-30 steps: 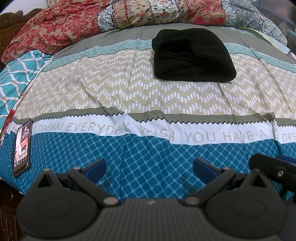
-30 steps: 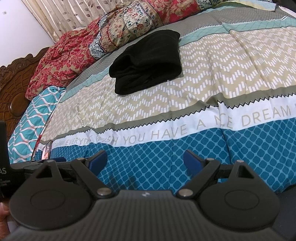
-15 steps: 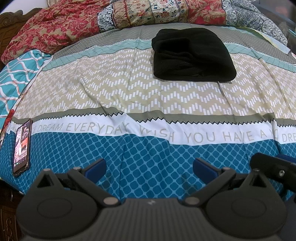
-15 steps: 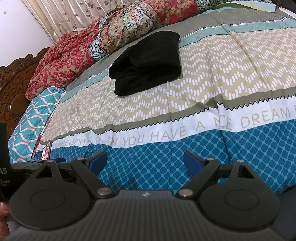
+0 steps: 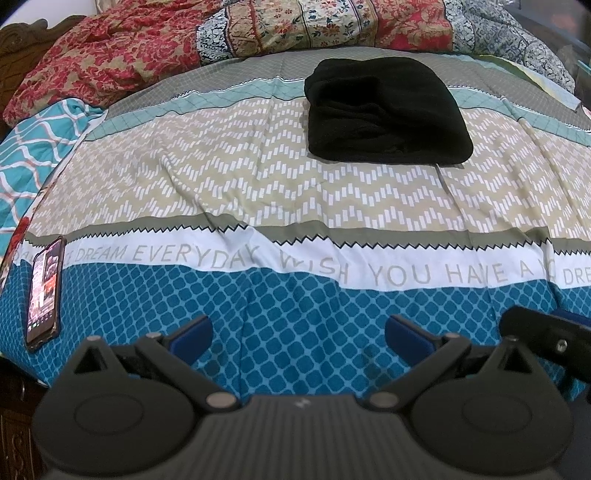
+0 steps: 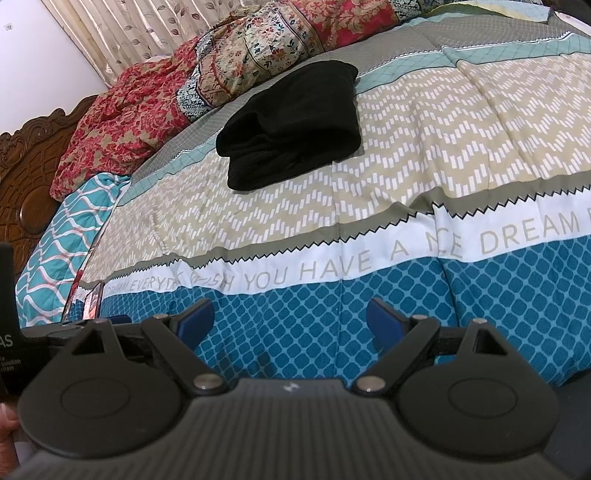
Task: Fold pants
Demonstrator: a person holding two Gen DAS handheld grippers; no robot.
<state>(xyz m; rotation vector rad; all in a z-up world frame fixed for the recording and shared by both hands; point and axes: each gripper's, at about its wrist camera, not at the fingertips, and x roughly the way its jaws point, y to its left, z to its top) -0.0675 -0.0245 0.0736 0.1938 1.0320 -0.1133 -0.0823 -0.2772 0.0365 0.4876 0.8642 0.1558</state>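
Black pants (image 5: 384, 110) lie folded into a compact bundle on the patterned bedspread (image 5: 258, 177), far across the bed; the right wrist view shows the pants (image 6: 291, 122) up and left of centre. My left gripper (image 5: 295, 336) hovers open over the blue checked band near the bed's front edge, nothing between its blue pads. My right gripper (image 6: 290, 323) is open too, empty, over the same blue band. Part of the right gripper's black body (image 5: 546, 339) shows at the right edge of the left wrist view.
A phone (image 5: 44, 291) with a lit screen lies near the bed's left front corner. Red and floral quilts (image 5: 258, 33) are heaped at the far side. A carved wooden headboard (image 6: 26, 162) stands at the left, curtains (image 6: 140, 29) behind.
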